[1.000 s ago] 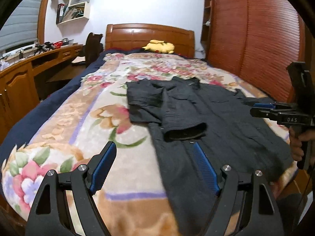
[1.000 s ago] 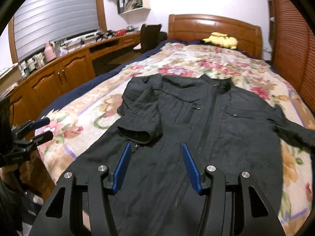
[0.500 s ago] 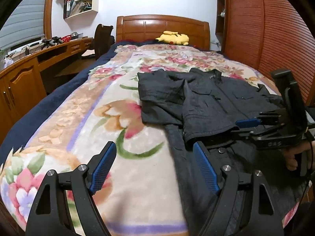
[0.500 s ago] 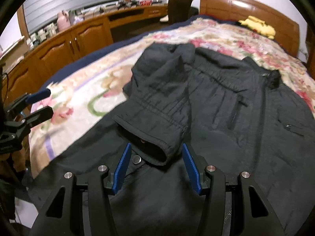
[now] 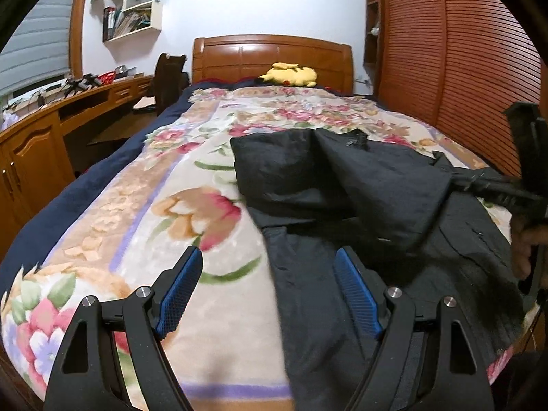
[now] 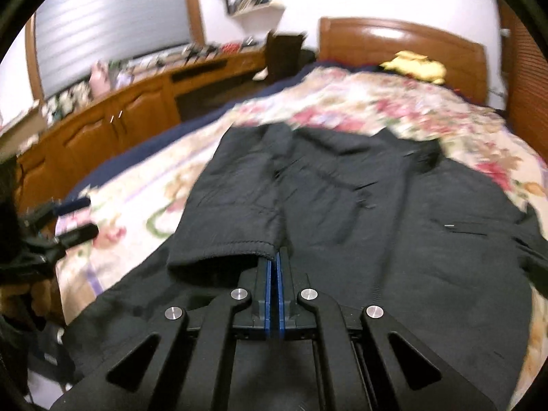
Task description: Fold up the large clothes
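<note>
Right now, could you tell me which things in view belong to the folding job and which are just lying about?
Part of the job:
black jacket, spread on the bed
its sleeve cuff, pinched by the right gripper
left gripper, open above the blanket

Just lying about:
yellow plush toy by the headboard
floral blanket
desk clutter
wall shelf

the jacket (image 5: 376, 205) is spread on the blanket (image 5: 144, 212) toward the bed's right side, its sleeve (image 6: 236, 205) folded across its front. a plush toy (image 5: 291, 75) is set before the headboard (image 5: 270, 54). a desk (image 5: 68, 102) is ranged along the bed's left.
</note>
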Action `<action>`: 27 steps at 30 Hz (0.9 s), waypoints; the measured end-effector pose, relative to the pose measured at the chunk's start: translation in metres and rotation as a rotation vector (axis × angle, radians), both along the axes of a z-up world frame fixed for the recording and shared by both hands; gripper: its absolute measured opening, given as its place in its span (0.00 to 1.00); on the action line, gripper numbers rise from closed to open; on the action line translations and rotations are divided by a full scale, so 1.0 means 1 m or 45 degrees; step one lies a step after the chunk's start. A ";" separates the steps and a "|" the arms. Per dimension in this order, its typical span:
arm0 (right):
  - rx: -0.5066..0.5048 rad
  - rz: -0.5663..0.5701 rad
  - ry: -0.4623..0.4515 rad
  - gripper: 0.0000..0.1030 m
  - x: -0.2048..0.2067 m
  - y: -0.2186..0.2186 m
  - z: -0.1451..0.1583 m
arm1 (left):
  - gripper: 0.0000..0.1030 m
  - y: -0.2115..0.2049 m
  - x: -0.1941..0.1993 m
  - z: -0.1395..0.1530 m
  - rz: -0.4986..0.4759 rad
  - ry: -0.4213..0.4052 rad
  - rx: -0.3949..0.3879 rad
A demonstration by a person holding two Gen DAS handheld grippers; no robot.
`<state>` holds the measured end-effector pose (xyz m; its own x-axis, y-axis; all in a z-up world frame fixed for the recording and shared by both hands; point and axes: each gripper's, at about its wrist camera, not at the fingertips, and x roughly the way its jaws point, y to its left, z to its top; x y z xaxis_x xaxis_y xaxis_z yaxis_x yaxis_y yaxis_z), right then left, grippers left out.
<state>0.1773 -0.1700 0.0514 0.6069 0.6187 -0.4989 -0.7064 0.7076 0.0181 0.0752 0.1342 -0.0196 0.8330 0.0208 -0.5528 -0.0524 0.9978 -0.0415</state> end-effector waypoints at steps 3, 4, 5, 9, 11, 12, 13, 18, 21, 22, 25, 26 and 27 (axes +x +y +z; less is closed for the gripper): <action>0.066 -0.108 -0.040 0.02 -0.017 -0.042 0.010 | 0.79 -0.010 -0.003 0.004 -0.036 -0.018 -0.001; 0.083 -0.145 -0.044 0.02 -0.021 -0.056 0.011 | 0.79 -0.012 -0.003 0.004 -0.050 -0.019 -0.010; 0.096 -0.181 -0.045 0.02 -0.024 -0.071 0.011 | 0.79 -0.015 -0.004 0.004 -0.069 -0.019 -0.016; 0.067 -0.331 -0.036 0.02 -0.034 -0.113 -0.001 | 0.79 -0.029 -0.002 0.004 -0.110 -0.023 0.008; 0.024 -0.393 -0.020 0.02 -0.036 -0.124 -0.011 | 0.79 -0.033 0.000 0.003 -0.128 -0.024 0.007; -0.001 -0.426 -0.013 0.02 -0.036 -0.127 -0.016 | 0.79 -0.035 0.001 0.004 -0.136 -0.027 0.005; -0.023 -0.454 -0.009 0.02 -0.036 -0.130 -0.021 | 0.79 -0.036 0.001 0.004 -0.140 -0.029 0.005; -0.080 -0.557 -0.034 0.10 -0.044 -0.130 -0.031 | 0.79 -0.043 0.000 0.003 -0.157 -0.028 0.022; -0.066 -0.579 -0.035 0.35 -0.050 -0.122 -0.028 | 0.79 -0.045 0.001 0.002 -0.158 -0.023 0.008; -0.054 -0.577 -0.041 0.46 -0.054 -0.123 -0.024 | 0.79 -0.046 0.002 0.001 -0.160 -0.021 0.003; -0.022 -0.536 -0.081 0.48 -0.074 -0.124 -0.019 | 0.79 -0.051 0.006 -0.001 -0.171 -0.016 0.000; -0.018 -0.500 -0.084 0.48 -0.079 -0.122 -0.020 | 0.79 -0.053 0.008 -0.002 -0.173 -0.014 0.002; -0.021 -0.466 -0.082 0.48 -0.081 -0.121 -0.022 | 0.79 -0.057 0.010 -0.003 -0.177 -0.010 0.004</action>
